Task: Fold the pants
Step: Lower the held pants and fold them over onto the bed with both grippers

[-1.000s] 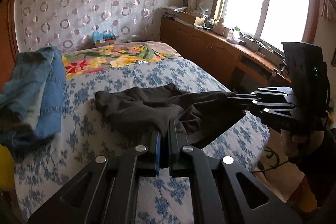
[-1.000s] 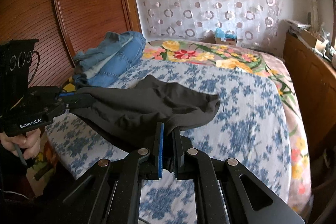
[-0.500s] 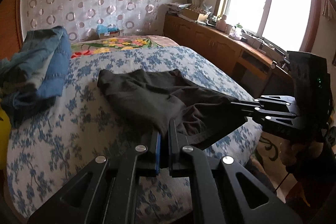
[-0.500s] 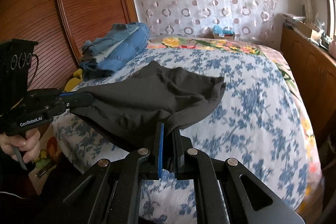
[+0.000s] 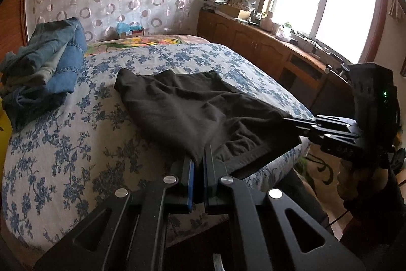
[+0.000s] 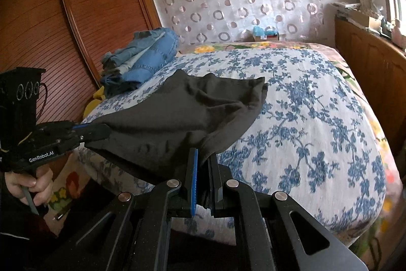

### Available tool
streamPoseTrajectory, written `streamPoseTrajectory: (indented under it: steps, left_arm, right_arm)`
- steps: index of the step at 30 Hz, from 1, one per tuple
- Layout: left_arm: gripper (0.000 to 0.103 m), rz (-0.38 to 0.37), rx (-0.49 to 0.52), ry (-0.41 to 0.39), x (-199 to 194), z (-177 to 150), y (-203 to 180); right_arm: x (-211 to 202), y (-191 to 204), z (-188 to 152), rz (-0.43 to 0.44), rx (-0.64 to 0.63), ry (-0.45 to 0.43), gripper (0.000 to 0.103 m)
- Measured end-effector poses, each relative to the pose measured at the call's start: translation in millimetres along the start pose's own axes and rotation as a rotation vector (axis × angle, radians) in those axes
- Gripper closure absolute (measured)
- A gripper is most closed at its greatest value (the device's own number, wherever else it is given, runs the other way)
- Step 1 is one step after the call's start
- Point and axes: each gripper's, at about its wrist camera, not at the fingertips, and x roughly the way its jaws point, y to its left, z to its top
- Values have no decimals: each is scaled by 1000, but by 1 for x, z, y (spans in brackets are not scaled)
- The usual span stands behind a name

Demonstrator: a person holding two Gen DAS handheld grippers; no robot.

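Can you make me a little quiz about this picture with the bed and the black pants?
1. True or false: both grippers are shut on the black pants.
2. What lies piled on the bedspread beside the pants?
A. towels
B. blue jeans
C. pillows
3. Which gripper shows at the right edge of the left wrist view?

Key:
1. True: left gripper and right gripper both pinch it.
2. B
3. The right gripper.

My left gripper (image 5: 198, 164) is looking all matte black with silver screw heads and a blue pad; right gripper (image 6: 202, 161) is matching. White "GenRobot.AI" lettering is showing just above my hand (image 6: 30, 184).
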Motion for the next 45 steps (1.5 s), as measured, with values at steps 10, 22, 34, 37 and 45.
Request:
streamPoseTrajectory:
  steps: [10,22,34,37,45]
  left_arm:
    - [97,5,14,14,-1,-9,-7]
    - [97,-11,15,-7,-12,-7,-11]
    - [97,-16,35,-49,-19,12,-11]
    - [97,-15,31,-61,-14,23,-5]
    - [97,-13,9,-53,7,42,13]
  right_arm:
    - [-1,4,-11,2,8,-1,96]
    - [-11,6,-10,-1,7,-23,96]
    - [-17,2,-4,-5,-6,-54,96]
    - [-11,0,4,-8,-12,-65,96]
    - [19,-12,23,2,4,-65,96]
